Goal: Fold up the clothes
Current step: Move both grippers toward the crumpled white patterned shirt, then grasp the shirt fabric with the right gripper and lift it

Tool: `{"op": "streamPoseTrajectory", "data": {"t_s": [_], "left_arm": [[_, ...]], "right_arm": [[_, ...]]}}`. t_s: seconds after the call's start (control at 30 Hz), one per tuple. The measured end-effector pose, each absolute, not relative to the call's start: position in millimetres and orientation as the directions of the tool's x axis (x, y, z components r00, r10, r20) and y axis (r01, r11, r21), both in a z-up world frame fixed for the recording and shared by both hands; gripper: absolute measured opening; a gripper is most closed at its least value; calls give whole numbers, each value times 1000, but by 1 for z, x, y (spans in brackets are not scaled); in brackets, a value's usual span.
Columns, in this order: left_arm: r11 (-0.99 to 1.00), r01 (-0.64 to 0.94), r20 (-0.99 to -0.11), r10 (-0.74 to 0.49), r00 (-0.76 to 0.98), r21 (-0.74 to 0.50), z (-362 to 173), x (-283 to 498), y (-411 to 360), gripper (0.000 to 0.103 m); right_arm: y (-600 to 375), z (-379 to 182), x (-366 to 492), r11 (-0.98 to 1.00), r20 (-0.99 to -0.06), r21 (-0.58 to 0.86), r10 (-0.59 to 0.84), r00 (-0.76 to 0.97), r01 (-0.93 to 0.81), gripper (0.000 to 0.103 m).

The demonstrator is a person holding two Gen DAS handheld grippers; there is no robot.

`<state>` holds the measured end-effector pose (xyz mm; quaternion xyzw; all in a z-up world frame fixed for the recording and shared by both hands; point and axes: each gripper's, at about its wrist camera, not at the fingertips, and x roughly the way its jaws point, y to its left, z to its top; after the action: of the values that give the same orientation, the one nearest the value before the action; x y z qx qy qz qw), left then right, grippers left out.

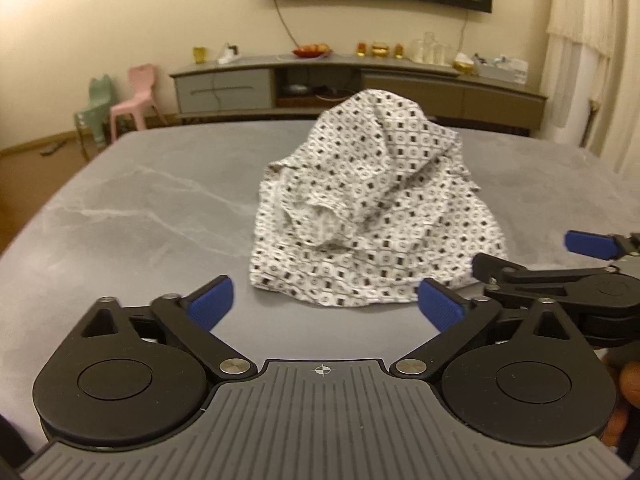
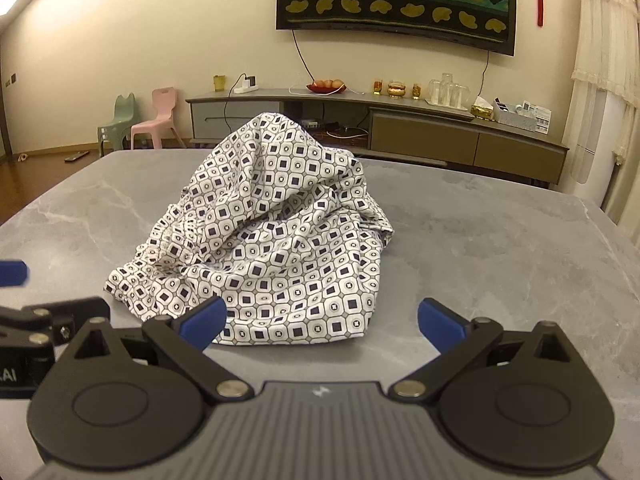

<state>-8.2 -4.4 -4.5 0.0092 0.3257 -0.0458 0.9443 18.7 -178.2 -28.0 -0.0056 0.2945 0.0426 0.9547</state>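
The only legible lettering is a white "AI", cut off by the frame edge, on the black body of the left gripper in the right wrist view.

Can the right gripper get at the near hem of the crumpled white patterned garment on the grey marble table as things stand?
Probably yes. The right gripper is open, with the crumpled white patterned garment lying just ahead, its hem between the fingertips' line. Only bare grey marble table lies between, and the left gripper sits off to the side.

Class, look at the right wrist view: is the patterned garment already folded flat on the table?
No. The patterned garment sits in a crumpled, peaked heap on the grey table, untouched by either hand-held gripper.
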Motion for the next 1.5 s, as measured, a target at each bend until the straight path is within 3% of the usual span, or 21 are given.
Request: {"op": "streamPoseTrajectory", "data": {"t_s": [0.03, 0.1, 0.17, 0.2, 0.23, 0.27, 0.33, 0.47, 0.93, 1.0, 1.03, 1.07, 1.1, 1.13, 1.23, 1.37, 1.5], "left_arm": [[995, 96, -620, -88, 780, -20, -4, -8, -4, 64], [994, 103, -631, -103, 769, -36, -5, -8, -3, 43], [994, 103, -633, -109, 766, -47, -6, -8, -2, 32], [994, 102, -633, -108, 766, -46, -6, -9, -2, 20], [994, 98, -633, -102, 767, -41, -6, -9, -2, 5], [995, 94, -632, -95, 769, -36, -6, -9, -2, 0], [996, 85, -627, -78, 775, -20, -5, -10, -2, 0], [997, 71, -617, -56, 785, 1, -5, -10, -1, 0], [997, 81, -614, -53, 787, 17, 4, 5, 7, 0], [996, 93, -626, -62, 777, 16, 3, 13, 10, 0], [995, 99, -630, -67, 774, 15, 2, 17, 11, 9], [994, 108, -633, -77, 770, 10, 2, 22, 13, 22], [994, 108, -634, -76, 770, 13, 2, 27, 14, 47], [994, 107, -627, -68, 776, 25, 2, 31, 15, 60], [991, 117, -616, -56, 786, 59, 2, 46, 17, 81], [988, 132, -627, -53, 777, 80, -3, 71, 24, 87], [985, 162, -648, -83, 757, 62, -17, 93, 32, 89]], "right_arm": [[-180, -27, 18, 996, -560, 26, 89, 823, -90, 89], [-182, -26, 17, 993, -557, 52, 115, 822, -104, 76], [-183, -24, 16, 990, -553, 72, 138, 821, -119, 56], [-183, -24, 15, 989, -553, 80, 150, 819, -127, 50], [-183, -24, 15, 987, -553, 88, 161, 817, -135, 37], [-183, -24, 14, 985, -553, 96, 172, 815, -143, 22], [-183, -23, 14, 981, -551, 109, 192, 812, -157, 3], [-186, -17, 11, 976, -521, 134, 219, 825, -175, 0], [-182, -9, 14, 984, -501, 117, 176, 847, -135, 0], [-182, -11, 16, 989, -511, 104, 146, 847, -108, 8], [-182, -12, 17, 991, -516, 103, 131, 847, -90, 21], [-182, -13, 20, 992, -521, 105, 117, 846, -73, 47], [-182, -14, 22, 992, -523, 108, 107, 846, -58, 62], [-182, -14, 24, 992, -521, 113, 100, 847, -47, 81], [-179, -16, 32, 993, -536, 112, 80, 841, -23, 86], [-171, -16, 54, 995, -578, 90, 82, 812, -36, 93], [-163, -16, 97, 996, -646, -9, 65, 761, -92, 94]]}}
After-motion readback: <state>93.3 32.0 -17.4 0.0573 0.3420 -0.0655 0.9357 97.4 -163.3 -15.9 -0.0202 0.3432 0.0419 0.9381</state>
